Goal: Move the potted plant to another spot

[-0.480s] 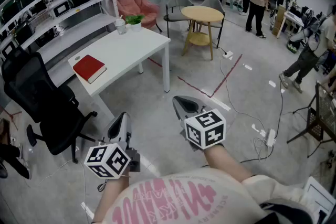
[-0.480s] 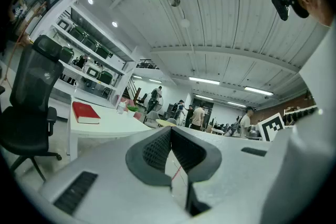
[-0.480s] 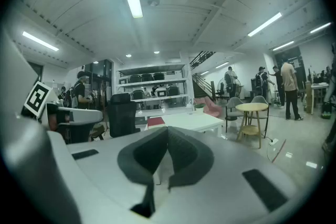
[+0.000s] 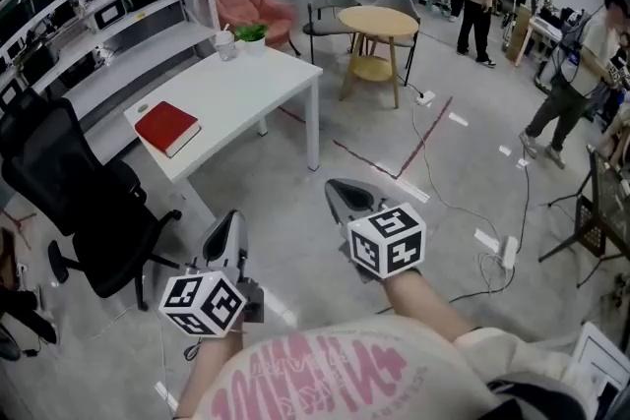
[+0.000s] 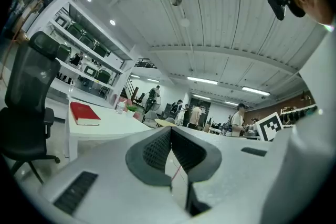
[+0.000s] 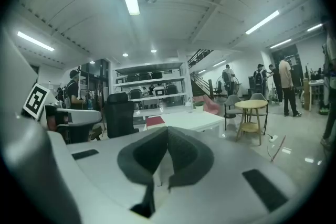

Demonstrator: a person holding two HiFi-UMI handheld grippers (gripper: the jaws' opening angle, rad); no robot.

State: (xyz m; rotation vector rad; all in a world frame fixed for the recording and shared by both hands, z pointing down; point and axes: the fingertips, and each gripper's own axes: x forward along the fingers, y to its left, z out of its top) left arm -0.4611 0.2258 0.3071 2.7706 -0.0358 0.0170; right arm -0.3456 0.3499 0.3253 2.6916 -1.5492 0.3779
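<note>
The potted plant (image 4: pixel 253 35) stands at the far corner of the table (image 4: pixel 246 89), beside a cup (image 4: pixel 226 45); left gripper (image 4: pixel 230 219) and right gripper (image 4: pixel 338 187) are both clenched on nothing, well apart from it.

Green potted plant (image 4: pixel 253 35) upright on white table (image 4: pixel 236 98)

Pink lettering on the person's shirt (image 4: pixel 325 374) cannot be read.
</note>
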